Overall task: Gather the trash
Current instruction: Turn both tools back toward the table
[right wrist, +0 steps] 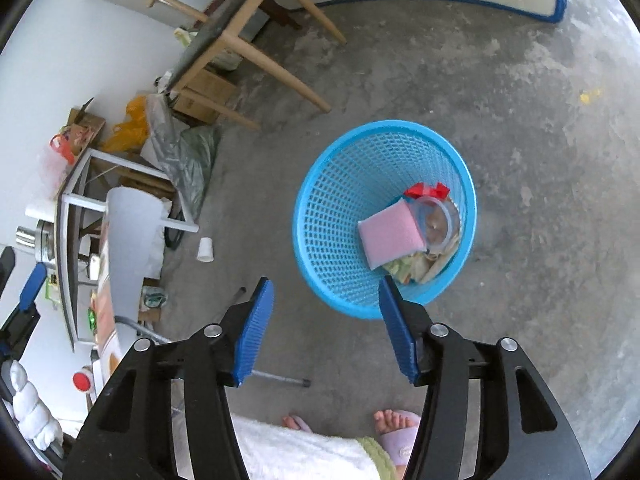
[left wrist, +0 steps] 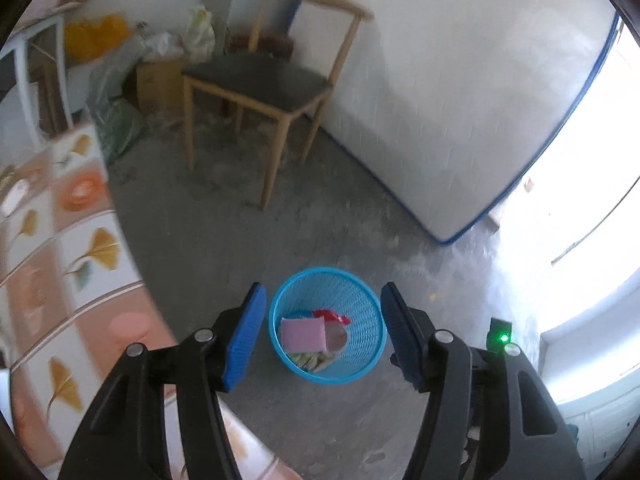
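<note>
A bare grey concrete floor (right wrist: 520, 120) fills both views, scuffed and dusty; on it stands a blue plastic mesh wastebasket (right wrist: 340, 208), upright, and the trash lies inside it at the bottom. Nearest in the left wrist view, the left gripper (left wrist: 323, 334) hangs above the basket (left wrist: 362, 300) with its blue pads spread apart and nothing between them; beside it runs the edge of a table under a ginkgo-leaf cloth (left wrist: 92, 248); beyond stand a wooden chair with a dark seat (left wrist: 260, 80) and a white mattress with blue piping (left wrist: 440, 100) leaning upright; bags and a cardboard box (left wrist: 160, 80) crowd the far corner. The right wrist view adds what the other lacks: near its lower edge, the person's feet in lilac slippers (right wrist: 396, 432) and a white towelling garment; the right gripper (right wrist: 326, 324) gapes empty too, off the basket's near rim; a white paper cup (right wrist: 205, 249) stands on the floor (well apart from the basket); a white-framed shelf unit (right wrist: 80, 200) stands further left. In the basket, a pink sponge (right wrist: 390, 234) lies tilted on top; against it, a round clear plastic lid (right wrist: 436, 222); behind, a red wrapper (right wrist: 426, 190); beneath, crumpled yellowish-green scraps (right wrist: 412, 266).
</note>
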Tool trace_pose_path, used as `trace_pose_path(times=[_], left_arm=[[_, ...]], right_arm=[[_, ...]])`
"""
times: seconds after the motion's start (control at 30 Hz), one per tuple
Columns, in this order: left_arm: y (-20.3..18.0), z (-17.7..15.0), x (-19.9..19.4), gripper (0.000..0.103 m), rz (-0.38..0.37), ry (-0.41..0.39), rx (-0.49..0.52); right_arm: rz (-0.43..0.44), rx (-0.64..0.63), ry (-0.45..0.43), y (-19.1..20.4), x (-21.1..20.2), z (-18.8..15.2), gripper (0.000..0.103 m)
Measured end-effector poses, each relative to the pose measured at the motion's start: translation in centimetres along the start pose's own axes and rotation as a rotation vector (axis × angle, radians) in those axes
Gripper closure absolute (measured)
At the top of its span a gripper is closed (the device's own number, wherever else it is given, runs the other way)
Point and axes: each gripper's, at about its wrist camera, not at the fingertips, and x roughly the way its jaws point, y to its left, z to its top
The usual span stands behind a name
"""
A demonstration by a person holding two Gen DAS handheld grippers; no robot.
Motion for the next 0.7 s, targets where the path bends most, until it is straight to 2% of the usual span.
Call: trace_pose_path(times=[0.17, 0.43, 0.7], left_arm=[[1.0, -2.8, -6.4, 0.042, -0.011, -0.11, -0.014], [3.6, -8.3, -13.0, 0.041, 0.064, -0.171, -0.024], [6.2, -12.5, -19.3, 0.039, 0.106, -0.249, -0.058]], right_arm=[[0.029, -0.026, -0.015, 1.8, -2.8, -2.3, 0.045], [0.074, -0.154, -0.061, 6.7, -7.3, -5.4, 0.04], [0.16, -0.323, -0.063, 13.8, -9.1, -8.2, 0.038]])
